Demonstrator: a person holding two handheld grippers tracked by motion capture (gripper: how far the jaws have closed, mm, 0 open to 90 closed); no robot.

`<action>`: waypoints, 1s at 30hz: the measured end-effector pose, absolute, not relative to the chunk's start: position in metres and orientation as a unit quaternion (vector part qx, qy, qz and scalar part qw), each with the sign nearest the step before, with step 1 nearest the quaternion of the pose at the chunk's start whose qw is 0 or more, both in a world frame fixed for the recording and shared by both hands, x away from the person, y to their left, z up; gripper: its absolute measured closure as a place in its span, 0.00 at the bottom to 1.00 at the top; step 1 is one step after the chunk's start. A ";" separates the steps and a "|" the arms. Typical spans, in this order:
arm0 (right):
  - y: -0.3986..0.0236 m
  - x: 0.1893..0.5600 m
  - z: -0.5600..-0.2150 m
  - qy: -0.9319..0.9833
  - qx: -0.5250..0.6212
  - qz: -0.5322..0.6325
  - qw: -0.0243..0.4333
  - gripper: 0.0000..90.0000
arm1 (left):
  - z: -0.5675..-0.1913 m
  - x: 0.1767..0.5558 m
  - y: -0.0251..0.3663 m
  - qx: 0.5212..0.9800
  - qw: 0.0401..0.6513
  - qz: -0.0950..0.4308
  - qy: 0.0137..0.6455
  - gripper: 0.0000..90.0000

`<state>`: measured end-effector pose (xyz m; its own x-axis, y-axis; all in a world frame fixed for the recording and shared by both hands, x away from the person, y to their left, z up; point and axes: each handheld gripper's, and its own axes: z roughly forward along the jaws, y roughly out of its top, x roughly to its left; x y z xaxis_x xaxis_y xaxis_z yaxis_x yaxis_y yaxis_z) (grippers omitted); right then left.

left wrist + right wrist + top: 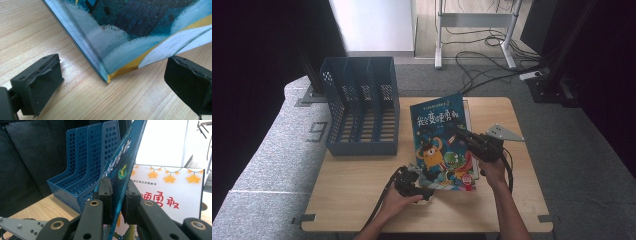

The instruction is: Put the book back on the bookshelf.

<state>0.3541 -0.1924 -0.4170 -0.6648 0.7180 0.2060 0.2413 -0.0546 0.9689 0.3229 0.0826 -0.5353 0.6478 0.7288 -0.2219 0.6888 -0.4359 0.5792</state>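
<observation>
Jaws of right gripper [117, 192] clamp tilted book [122, 167] edge beside rack [82, 170].

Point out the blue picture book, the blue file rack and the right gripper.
blue picture book [438, 131], high view, front cover.
blue file rack [361, 148], high view, front wall.
right gripper [117, 191], right gripper view, between fingertips.

Left gripper [424, 192]: held low near the surface, jaws spread wide apart, nothing pressed between them.
Left hand [399, 202]: wrapped around the gripper body, forearm entering from the bottom edge.
Right gripper [460, 134]: raised and angled up-left, jaws closed tight on a thin edge.
Right hand [492, 167]: gripped around the handle, forearm extended from below.
</observation>
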 end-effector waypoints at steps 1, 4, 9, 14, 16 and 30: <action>-0.192 0.354 -0.417 0.661 0.363 0.629 0.189 0.88 | -0.535 0.323 0.082 0.847 0.327 0.032 0.419 0.02; -0.196 0.350 -0.419 0.658 0.360 0.634 0.190 0.88 | -0.536 0.322 0.081 0.848 0.324 0.036 0.417 0.01; -0.197 0.348 -0.419 0.658 0.358 0.633 0.194 0.88 | -0.535 0.322 0.081 0.850 0.322 0.035 0.416 0.01; -0.198 0.348 -0.421 0.656 0.359 0.634 0.196 0.88 | -0.535 0.320 0.081 0.849 0.317 0.042 0.421 0.02; -0.198 0.348 -0.421 0.654 0.361 0.635 0.196 0.88 | -0.535 0.320 0.081 0.849 0.317 0.043 0.421 0.03; -0.197 0.350 -0.420 0.653 0.353 0.639 0.202 0.88 | -0.535 0.324 0.081 0.850 0.310 0.053 0.423 0.02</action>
<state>0.3496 -0.1970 -0.4198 -0.6686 0.7196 0.1874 0.2032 -0.0657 0.9769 0.3240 0.0811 -0.5353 0.6363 0.7521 -0.1716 0.6858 -0.4498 0.5721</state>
